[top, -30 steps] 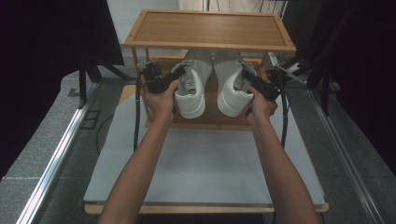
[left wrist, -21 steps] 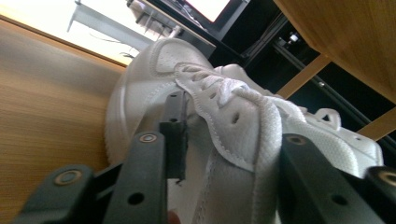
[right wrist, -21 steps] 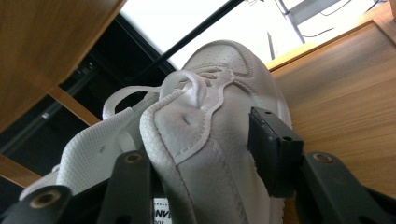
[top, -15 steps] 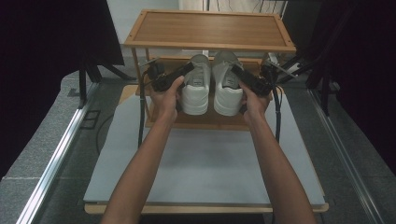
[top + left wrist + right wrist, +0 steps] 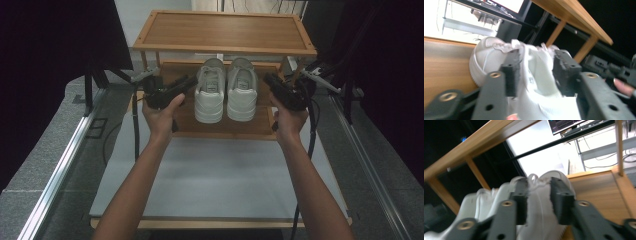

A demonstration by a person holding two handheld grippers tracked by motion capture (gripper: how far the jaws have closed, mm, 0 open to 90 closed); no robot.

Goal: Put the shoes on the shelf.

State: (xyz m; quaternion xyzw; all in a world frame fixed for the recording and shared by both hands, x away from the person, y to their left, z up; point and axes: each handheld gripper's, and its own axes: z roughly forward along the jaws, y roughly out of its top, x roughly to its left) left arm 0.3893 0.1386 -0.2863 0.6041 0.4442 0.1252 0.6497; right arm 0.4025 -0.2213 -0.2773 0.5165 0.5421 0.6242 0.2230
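Sneakers (image 5: pixel 226 92) side by side on shelf (image 5: pixel 186 122), toes pointing away; both grippers released, jaws just narrowing.

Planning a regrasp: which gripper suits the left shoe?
Left. The left gripper, jaws just closing on nothing, points at the left shoe; the right gripper, jaws also closing empty, lies beyond the right shoe.

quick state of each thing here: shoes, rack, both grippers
left shoe: upright on the lower shelf, toe to the back, free
right shoe: upright beside it, free
shoe rack: top shelf bare
left gripper: open, off the shoe
right gripper: open, off the shoe
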